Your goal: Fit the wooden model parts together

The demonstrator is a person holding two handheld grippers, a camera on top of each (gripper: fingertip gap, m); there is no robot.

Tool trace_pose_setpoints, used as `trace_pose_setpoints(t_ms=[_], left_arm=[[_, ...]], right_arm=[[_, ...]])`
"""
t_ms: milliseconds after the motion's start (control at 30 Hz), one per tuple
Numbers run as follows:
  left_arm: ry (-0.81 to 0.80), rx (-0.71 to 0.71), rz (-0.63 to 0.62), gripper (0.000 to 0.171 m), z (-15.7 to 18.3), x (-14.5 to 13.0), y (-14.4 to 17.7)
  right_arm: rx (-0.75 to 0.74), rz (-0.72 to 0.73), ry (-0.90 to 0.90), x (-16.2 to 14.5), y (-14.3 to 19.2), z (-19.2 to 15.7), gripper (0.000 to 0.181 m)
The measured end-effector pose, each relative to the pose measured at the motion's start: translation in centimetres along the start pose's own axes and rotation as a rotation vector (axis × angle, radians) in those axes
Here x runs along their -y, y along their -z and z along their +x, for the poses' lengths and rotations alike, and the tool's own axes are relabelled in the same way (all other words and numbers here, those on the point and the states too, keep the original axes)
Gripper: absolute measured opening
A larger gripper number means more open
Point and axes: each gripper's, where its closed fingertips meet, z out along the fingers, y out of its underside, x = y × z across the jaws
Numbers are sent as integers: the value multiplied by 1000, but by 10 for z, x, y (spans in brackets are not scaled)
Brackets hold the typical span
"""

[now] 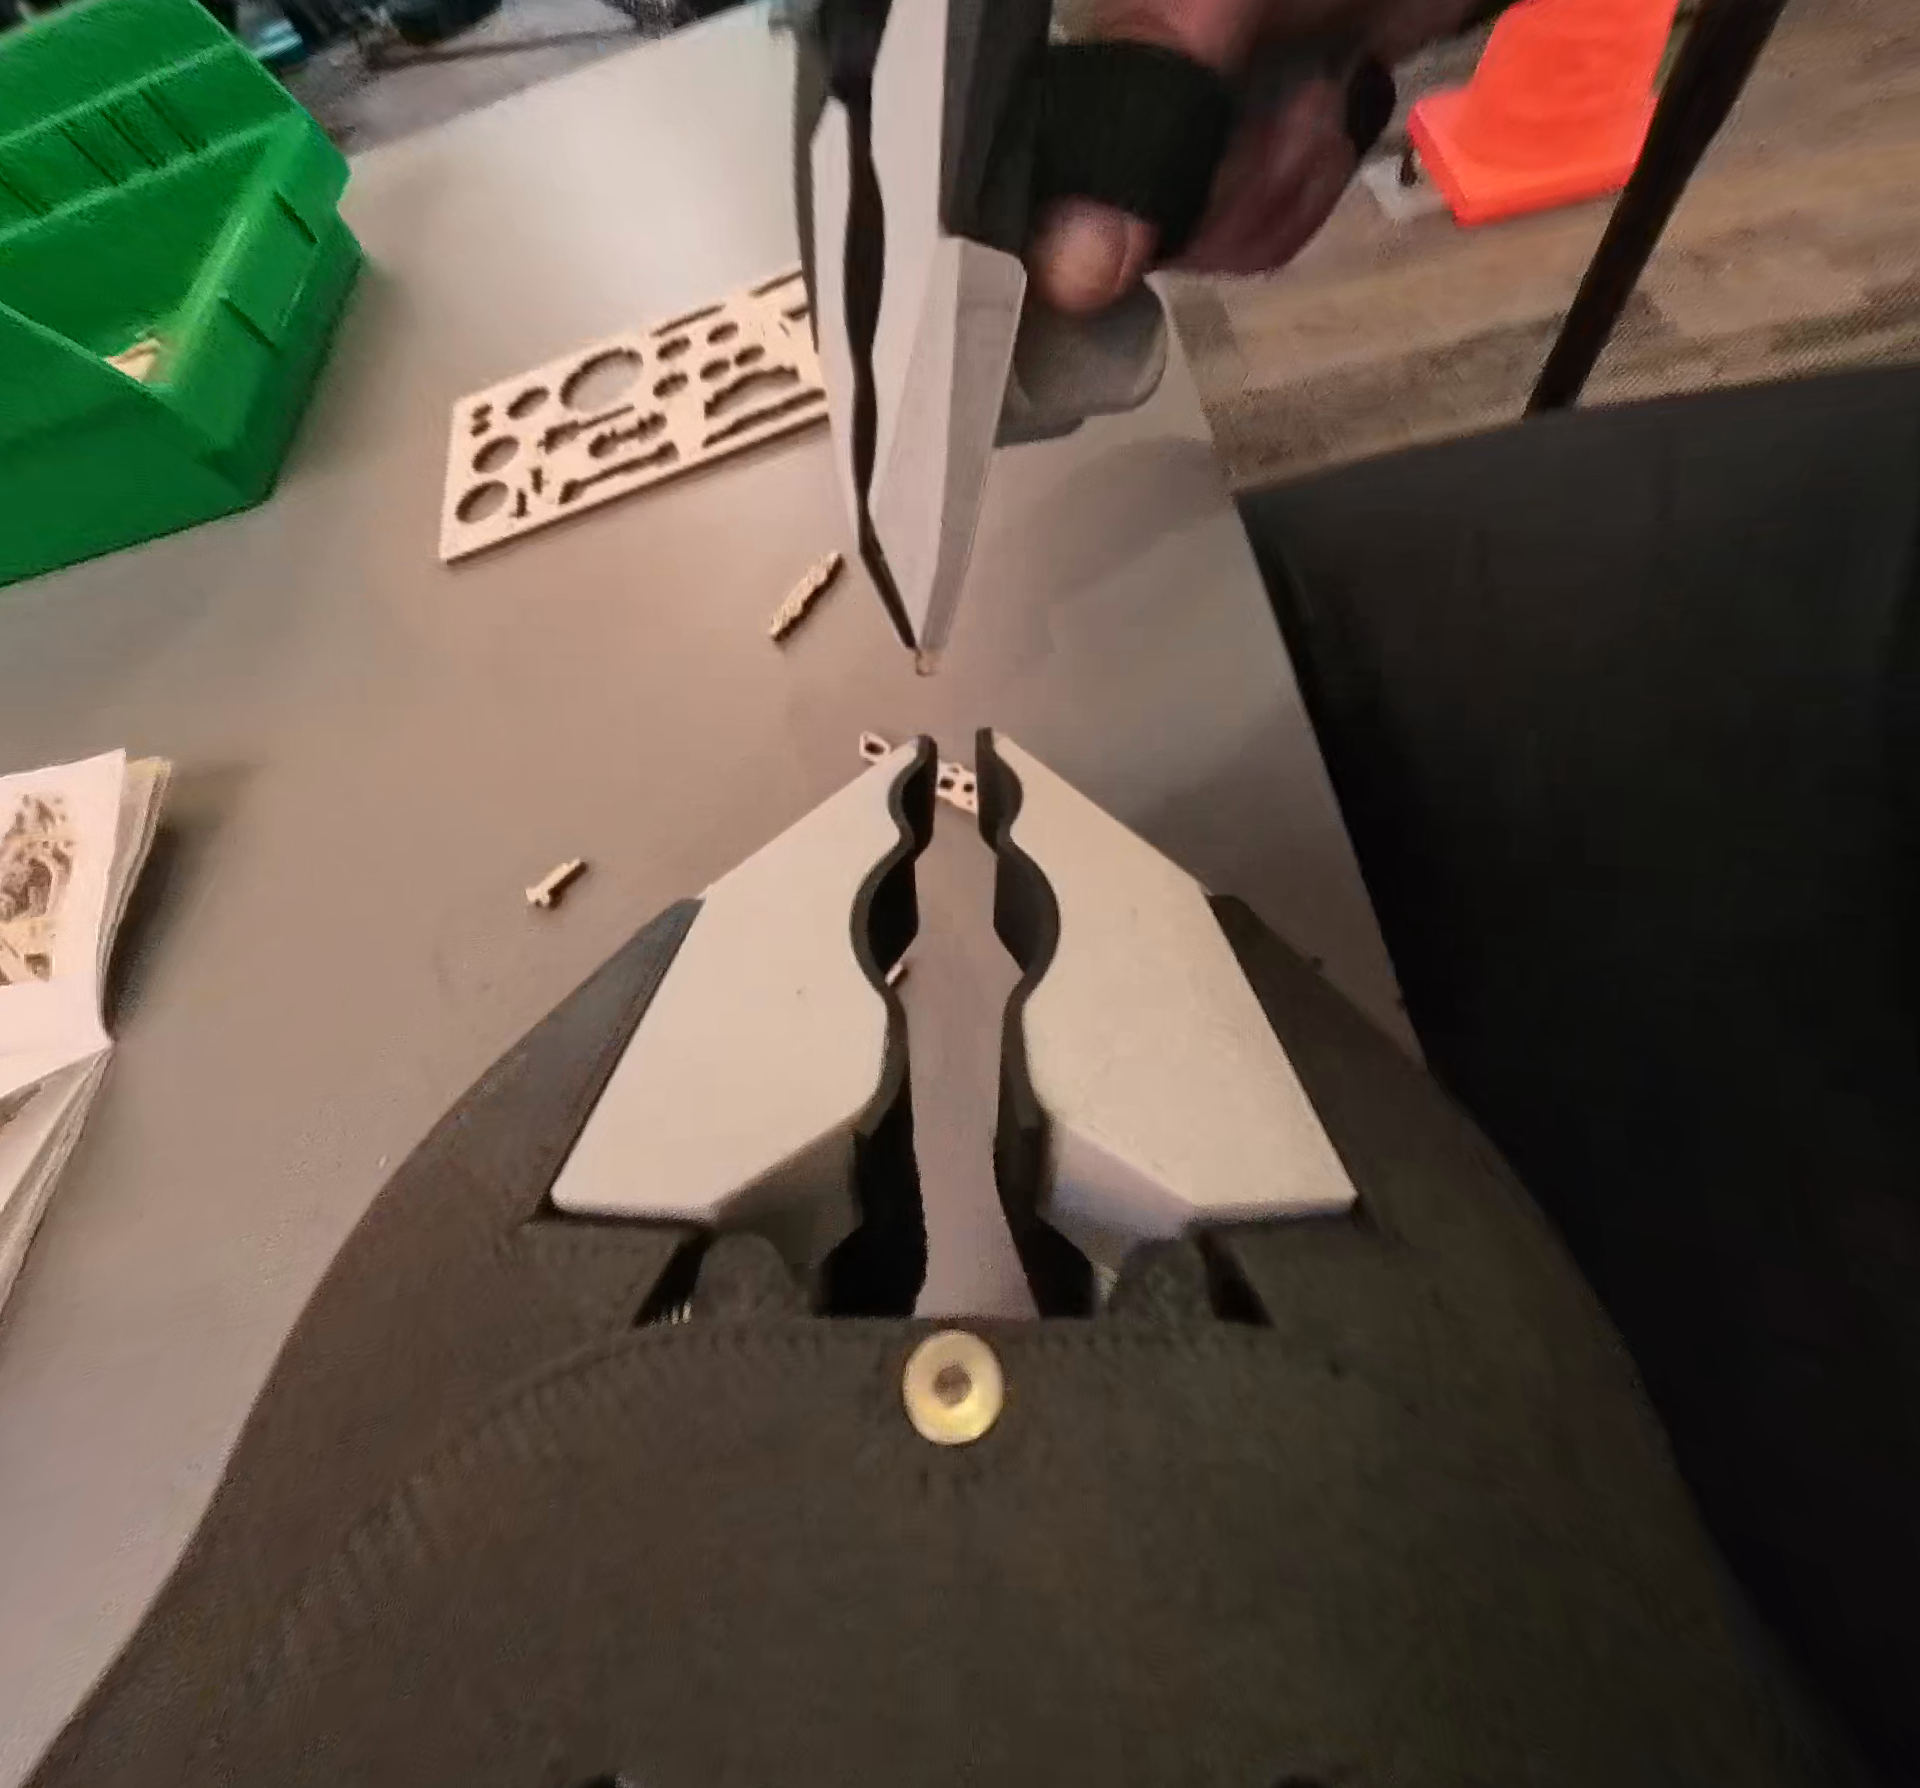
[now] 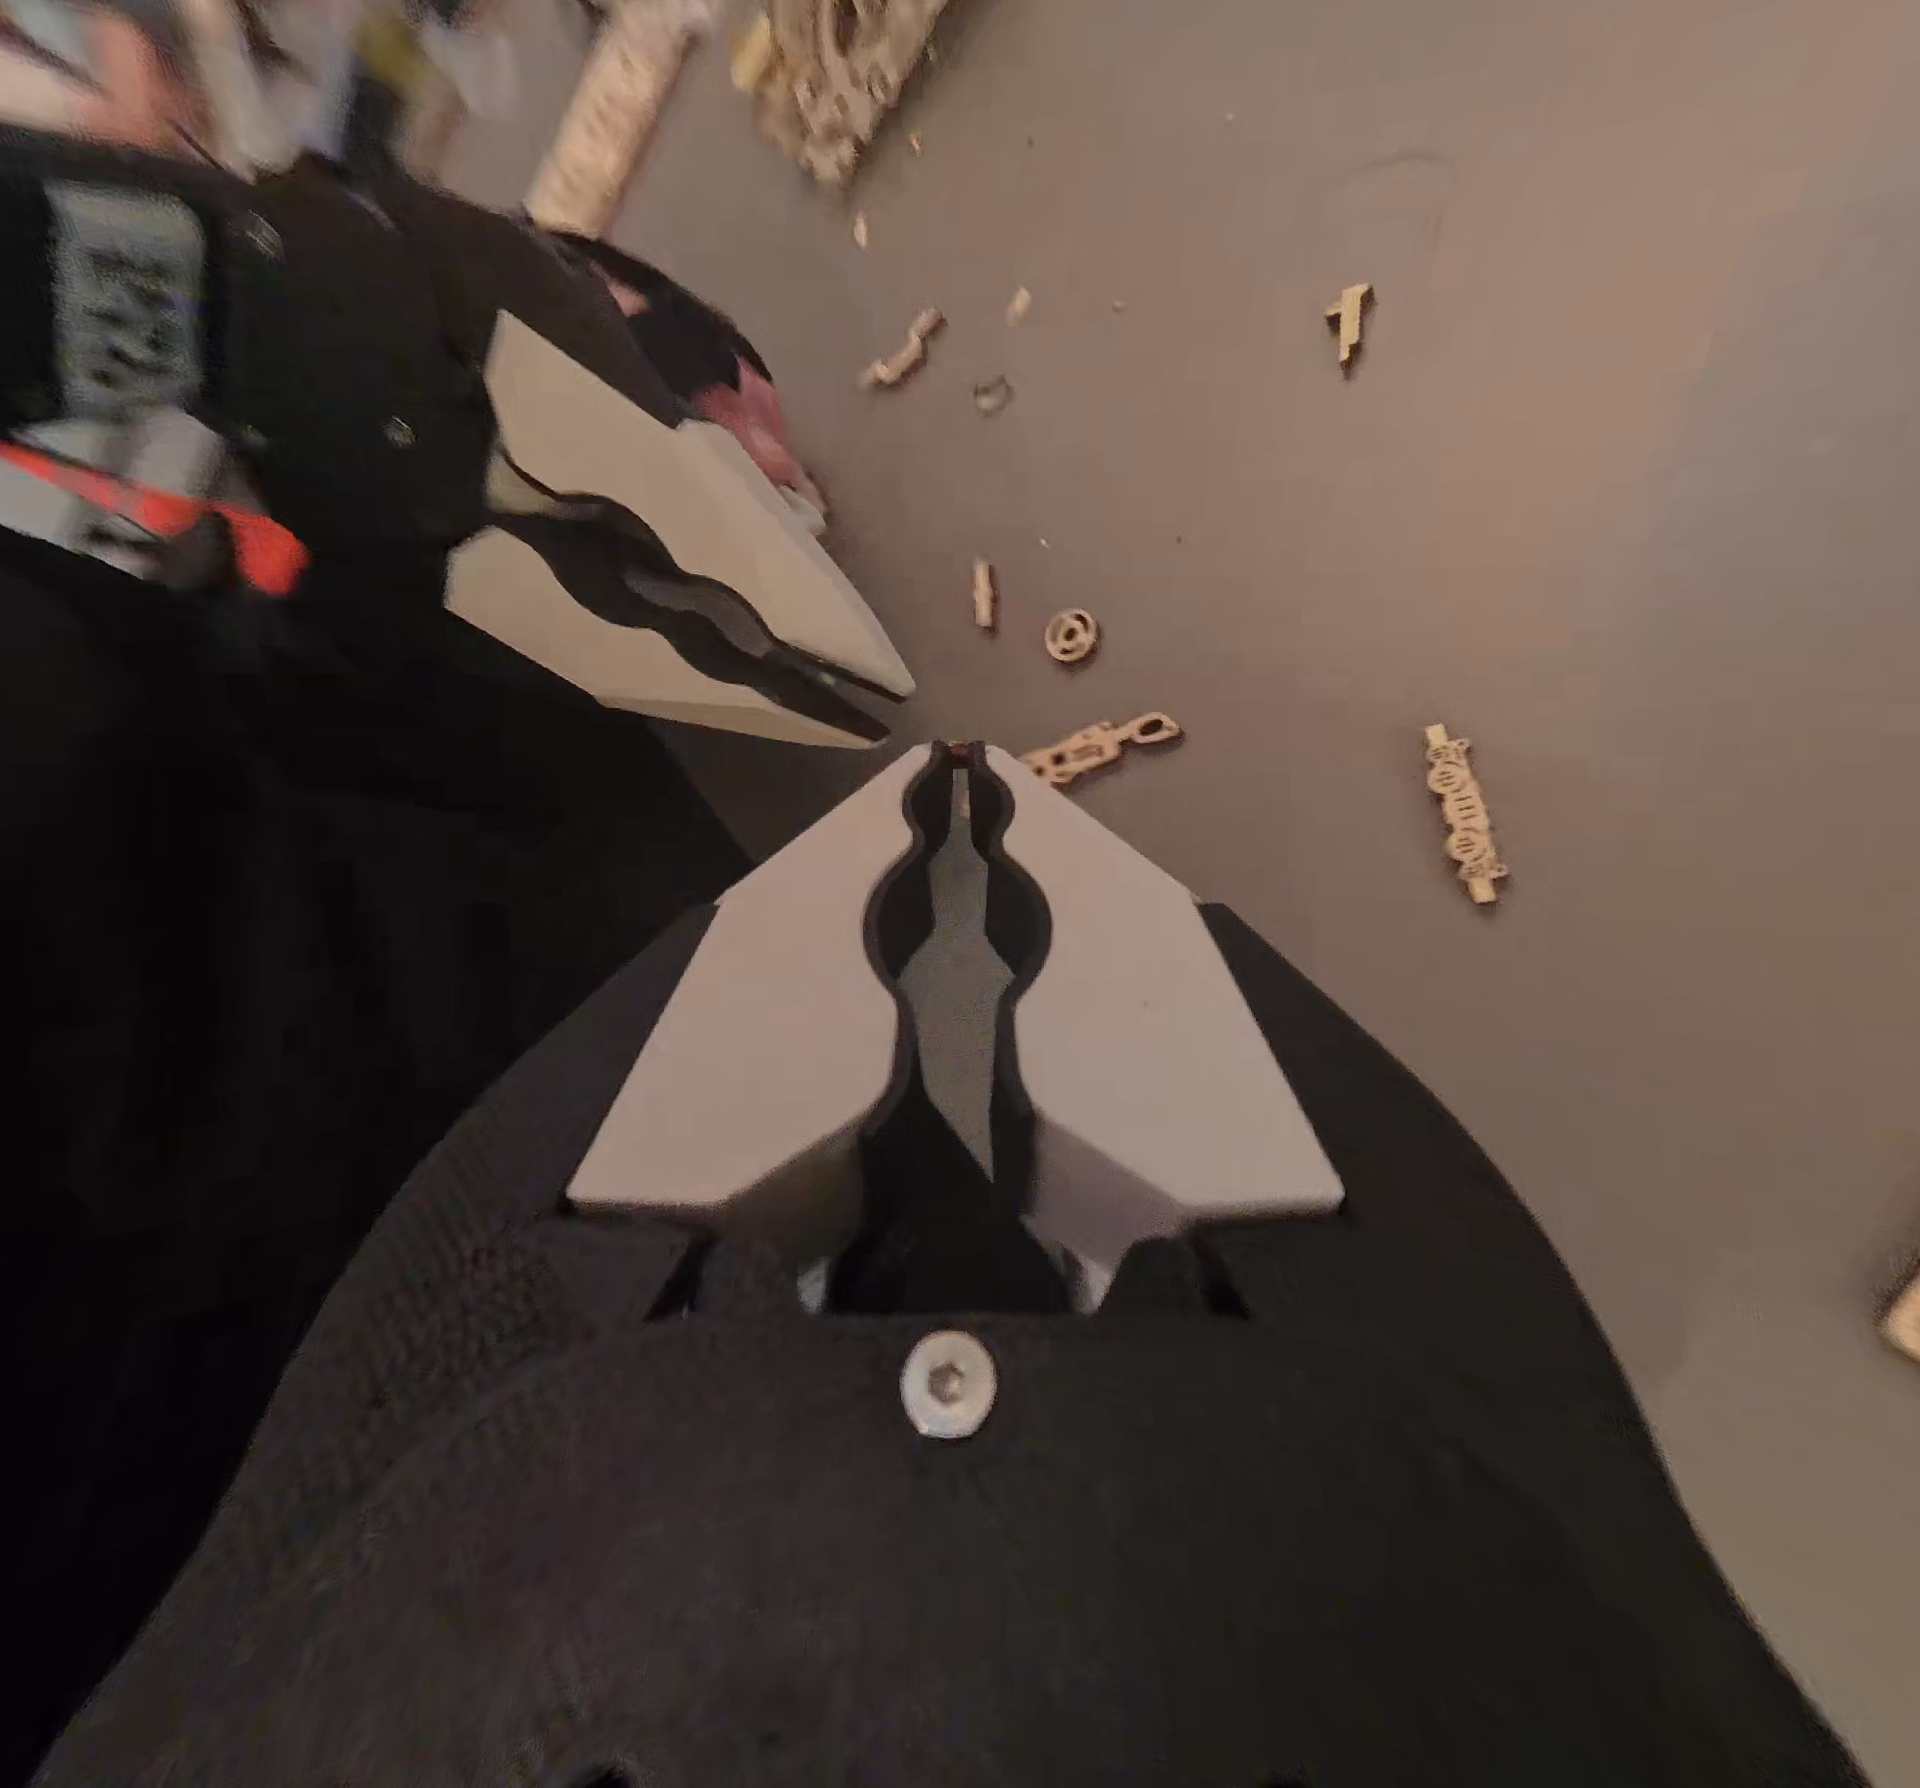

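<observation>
Left tongs (image 1: 951, 751): slightly parted, empty, above a flat wooden part (image 1: 956, 788). Right tongs (image 2: 964, 751): pinching a tiny wooden piece (image 2: 966, 752) over the grey worktop (image 2: 1558, 491).

The left gripper (image 1: 954, 751) lies low and level, its fingers (image 1: 790, 959) slightly parted. The right gripper (image 1: 920, 642) points steeply down, fingers (image 1: 935, 450) nearly closed, a small piece pinched at their tips, gripped by a gloved hand (image 1: 1226, 128).
</observation>
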Motion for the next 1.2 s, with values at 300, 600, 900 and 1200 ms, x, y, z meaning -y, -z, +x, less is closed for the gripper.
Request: trace_pose_setpoints(t_ms=[300,600,900,1200], left_arm=[[-37,-25,-68,0,8,-15,-11],[-44,-23,-108,0,8,-19,-17],[-52,-22,-169,0,9,-26,-23],[-53,-21,-184,0,9,-28,-25]], right_arm=[[-213,-244,345,-17,-26,18,1],[-266,-286,415,-15,-25,24,1],[-273,-327,458,-16,-27,23,1],[-287,-390,484,-18,-28,21,1]])
